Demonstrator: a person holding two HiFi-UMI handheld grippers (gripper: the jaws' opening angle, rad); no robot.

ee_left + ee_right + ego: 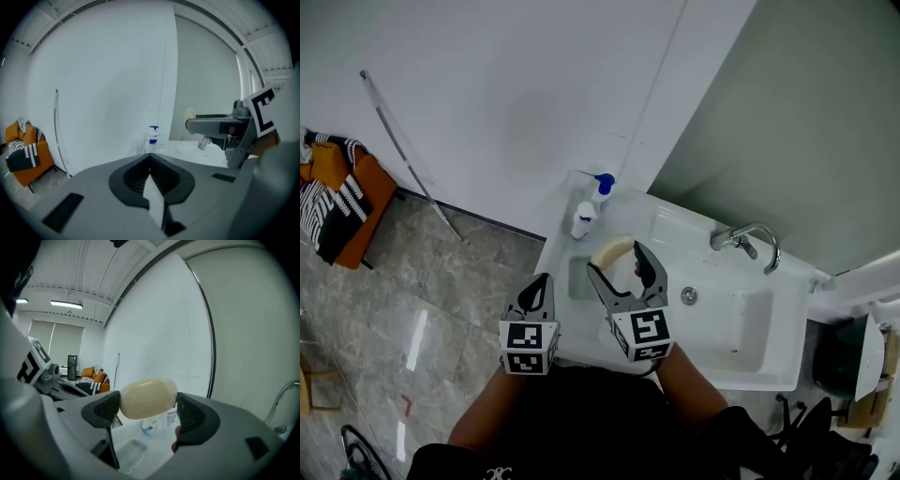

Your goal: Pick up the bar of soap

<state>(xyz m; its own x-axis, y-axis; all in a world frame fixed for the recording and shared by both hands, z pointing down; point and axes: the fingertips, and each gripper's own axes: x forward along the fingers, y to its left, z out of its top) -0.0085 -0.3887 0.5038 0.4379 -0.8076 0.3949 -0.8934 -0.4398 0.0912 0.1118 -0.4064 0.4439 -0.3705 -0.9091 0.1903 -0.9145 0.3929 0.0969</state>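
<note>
A pale yellow oval bar of soap [148, 398] sits clamped between the two dark pads of my right gripper [147, 409], lifted above the sink. In the head view the soap [611, 250] shows at the tips of the right gripper [619, 262], over the white sink's left ledge. Below it lies an empty clear soap dish [130, 453], seen from above as a dish [579, 278] on the ledge. My left gripper [539, 290] hangs at the sink's front left corner with its jaws shut on nothing [150, 161].
The white sink [750, 356] has a chrome faucet [748, 241] at the back and a drain [688, 295]. A blue-capped pump bottle [602, 190] and a white bottle [582, 220] stand at its back left corner. An orange chair [342, 202] with striped cloth stands far left on the tiled floor.
</note>
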